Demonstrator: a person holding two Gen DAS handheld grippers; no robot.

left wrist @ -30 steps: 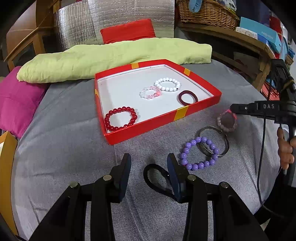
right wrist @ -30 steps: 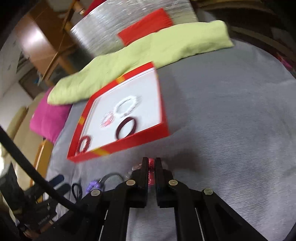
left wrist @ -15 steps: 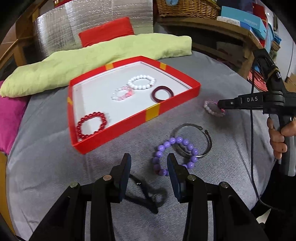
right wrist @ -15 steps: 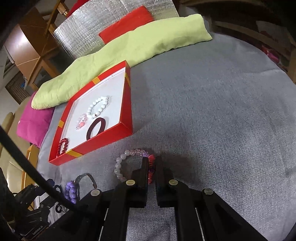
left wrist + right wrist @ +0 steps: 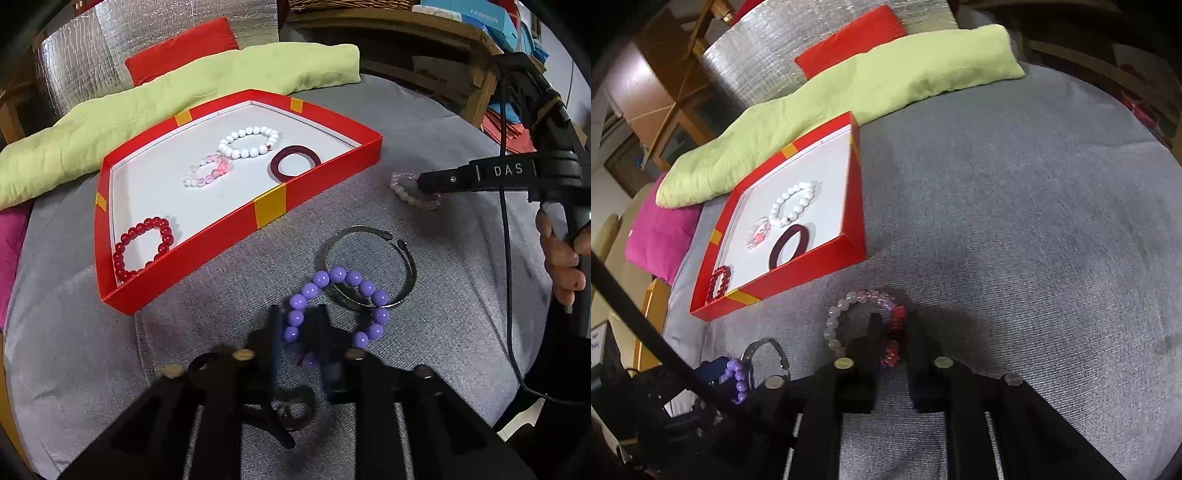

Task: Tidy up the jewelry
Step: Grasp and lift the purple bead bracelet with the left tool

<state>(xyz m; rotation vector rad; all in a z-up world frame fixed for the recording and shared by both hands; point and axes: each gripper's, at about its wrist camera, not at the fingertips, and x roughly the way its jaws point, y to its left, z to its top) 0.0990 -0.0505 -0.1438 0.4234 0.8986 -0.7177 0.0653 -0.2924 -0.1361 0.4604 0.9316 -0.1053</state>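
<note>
A red tray [image 5: 317,184] with a white floor holds a red bead bracelet [image 5: 144,245], a pink one [image 5: 207,171], a white one [image 5: 248,142] and a dark red bangle [image 5: 294,168]. On the grey cloth lie a purple bead bracelet [image 5: 336,306], a silver bangle [image 5: 369,269] and a black ring [image 5: 291,410]. My left gripper [image 5: 297,332] is open, its fingers on either side of the purple bracelet's near edge. My right gripper [image 5: 895,332] is open around the red beads of a pink-and-white bracelet [image 5: 864,317], which rests on the cloth; it also shows in the left view [image 5: 410,192].
A green cushion [image 5: 177,96] lies behind the tray, with a red cushion [image 5: 184,48] and silver foil behind it. A magenta cushion [image 5: 661,232] sits at the far left. A wooden shelf [image 5: 424,26] with boxes stands at the back right.
My right gripper has opened, letting go of the pink-and-white bracelet onto the cloth. My left gripper has moved forward from over the black ring to straddle the purple bracelet, its jaws narrower.
</note>
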